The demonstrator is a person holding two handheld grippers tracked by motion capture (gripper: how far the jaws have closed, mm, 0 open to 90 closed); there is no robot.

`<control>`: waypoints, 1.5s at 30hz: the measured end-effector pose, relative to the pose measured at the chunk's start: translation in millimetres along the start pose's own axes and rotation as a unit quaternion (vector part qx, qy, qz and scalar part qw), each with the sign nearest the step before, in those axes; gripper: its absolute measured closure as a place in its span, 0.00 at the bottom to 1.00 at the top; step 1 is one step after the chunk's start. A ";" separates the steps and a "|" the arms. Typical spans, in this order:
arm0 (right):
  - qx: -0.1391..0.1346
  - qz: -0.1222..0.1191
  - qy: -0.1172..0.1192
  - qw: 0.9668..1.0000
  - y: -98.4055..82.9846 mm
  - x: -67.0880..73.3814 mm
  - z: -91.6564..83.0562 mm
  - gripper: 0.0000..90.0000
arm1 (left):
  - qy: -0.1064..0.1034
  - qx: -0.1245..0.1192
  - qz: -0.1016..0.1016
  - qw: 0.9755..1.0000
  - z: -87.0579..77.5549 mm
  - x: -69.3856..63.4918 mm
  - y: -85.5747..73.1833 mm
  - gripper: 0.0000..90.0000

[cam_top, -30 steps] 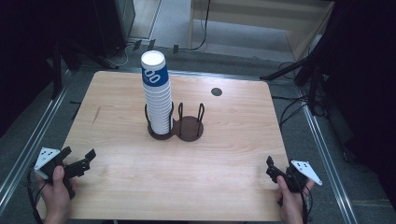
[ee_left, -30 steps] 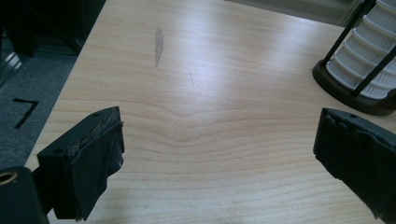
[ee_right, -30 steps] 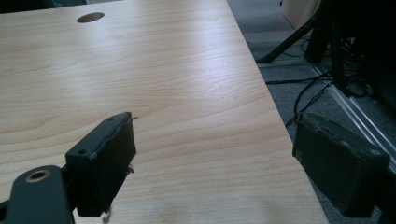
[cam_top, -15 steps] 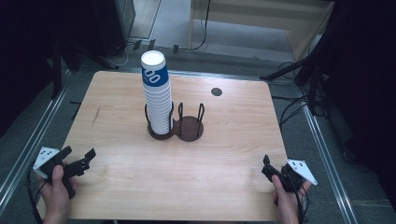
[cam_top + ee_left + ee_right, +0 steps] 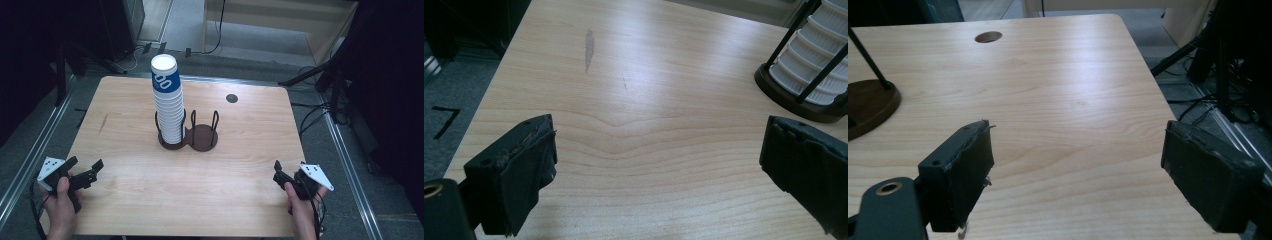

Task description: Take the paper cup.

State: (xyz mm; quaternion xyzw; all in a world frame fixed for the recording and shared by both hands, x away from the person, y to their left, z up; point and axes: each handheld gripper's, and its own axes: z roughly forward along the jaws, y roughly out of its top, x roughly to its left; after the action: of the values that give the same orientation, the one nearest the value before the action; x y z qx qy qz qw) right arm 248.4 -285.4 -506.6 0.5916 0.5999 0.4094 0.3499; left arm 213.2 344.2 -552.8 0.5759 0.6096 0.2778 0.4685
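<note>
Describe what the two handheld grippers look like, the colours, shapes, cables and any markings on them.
Both are black. The left gripper and the right gripper each carry a pale grey three-cornered plate with small dark dots on top, and a dark cable trails back from each past the hand. In the gripper views each has two blocky black jaws with worn pads. No sleeves show.

Wooden table (image 5: 130,200); dark cup holder (image 5: 201,138) at centre.
</note>
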 end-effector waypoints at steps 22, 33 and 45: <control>-0.002 -0.025 0.039 0.999 18.7 50.8 16.5 0.15 | -0.005 0.001 -0.001 1.000 0.5 -0.4 0.0 0.03; -0.010 -0.038 0.065 0.997 31.0 74.5 20.5 0.15 | -0.006 0.001 0.000 1.000 0.6 0.0 0.1 0.03; -0.017 -0.046 0.090 0.995 38.9 98.0 22.1 0.15 | -0.007 0.002 0.000 1.000 0.7 0.1 0.1 0.03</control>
State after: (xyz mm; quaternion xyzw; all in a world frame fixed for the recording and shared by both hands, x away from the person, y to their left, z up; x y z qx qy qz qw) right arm 279.5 -187.4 -474.4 0.5176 0.6487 0.4548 0.3231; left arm 213.9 344.1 -553.0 0.5787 0.6068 0.2723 0.4720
